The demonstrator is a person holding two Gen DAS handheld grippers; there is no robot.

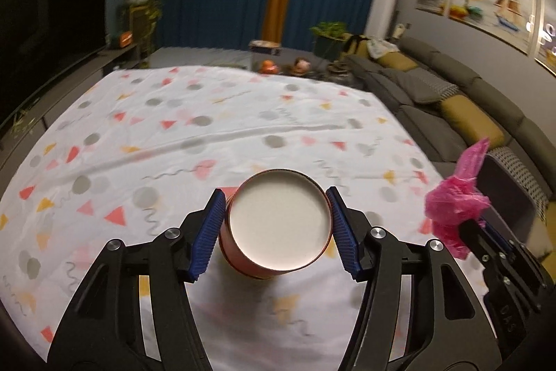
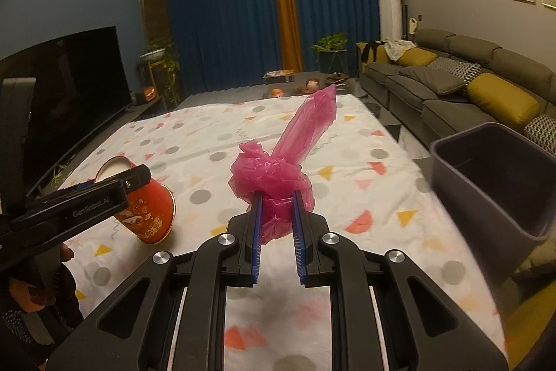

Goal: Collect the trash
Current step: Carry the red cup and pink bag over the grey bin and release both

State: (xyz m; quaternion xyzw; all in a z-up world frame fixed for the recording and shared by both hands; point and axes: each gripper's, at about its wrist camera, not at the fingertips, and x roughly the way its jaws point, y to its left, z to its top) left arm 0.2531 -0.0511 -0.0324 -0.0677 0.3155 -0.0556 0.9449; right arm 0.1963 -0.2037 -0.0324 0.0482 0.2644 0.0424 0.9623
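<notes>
Trash is up off the sheet in both grippers. Biggest thing in sight, the white sheet (image 2: pixel 215 141), smooth with faint creases and dotted with grey circles, pink and yellow triangles and squiggles, fills the middle of the room. A grey sofa (image 2: pixel 451 86) with mustard cushions runs down the right, a dark screen (image 2: pixel 69 86) stands on the left, blue curtains (image 2: pixel 222 23) hang on the far wall. Near right, a dark grey bin (image 2: pixel 493 183), squared with rounded corners, stands just beside the sheet. Left gripper (image 1: pixel 276 225) has its ribbed blue pads clamped on a round red tin (image 1: pixel 278 221), tilted, with a flat white end facing the camera. Right gripper (image 2: pixel 277 221), jaws narrow, pinches a crinkled, glossy pink plastic bag (image 2: pixel 274 176), knotted, with one tail pointing up.
</notes>
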